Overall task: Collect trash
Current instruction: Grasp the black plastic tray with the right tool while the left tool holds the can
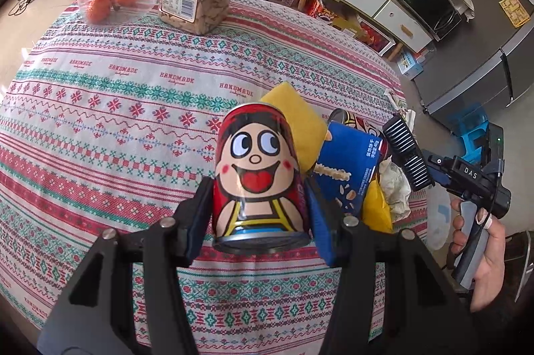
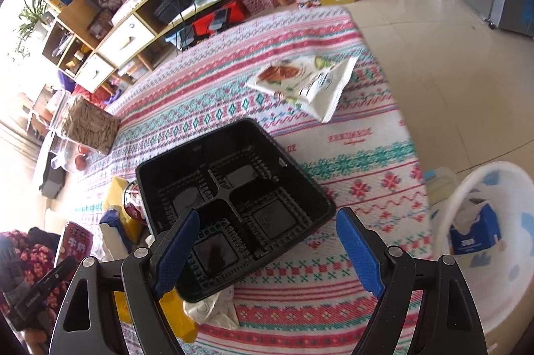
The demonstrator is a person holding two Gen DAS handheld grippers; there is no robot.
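Cartoon-face can point(image 1: 258, 178) in left tool point(image 1: 257, 214)

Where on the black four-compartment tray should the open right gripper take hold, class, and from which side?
Grip the black tray by its near raised rim, coming from the camera side. The thin upright wall suits a pinch, and the right gripper is already open there, one finger over the tray's near corner.

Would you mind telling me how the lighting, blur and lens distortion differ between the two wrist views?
Left wrist view: evenly lit and sharp, the red can in the left claw crisp; the tablecloth bulges with fisheye curvature. Right wrist view: blown out toward the upper left, the snack bag and far cloth edge smeared by blur; the black tray shows faint glare, and dark vignetting fills the corners.
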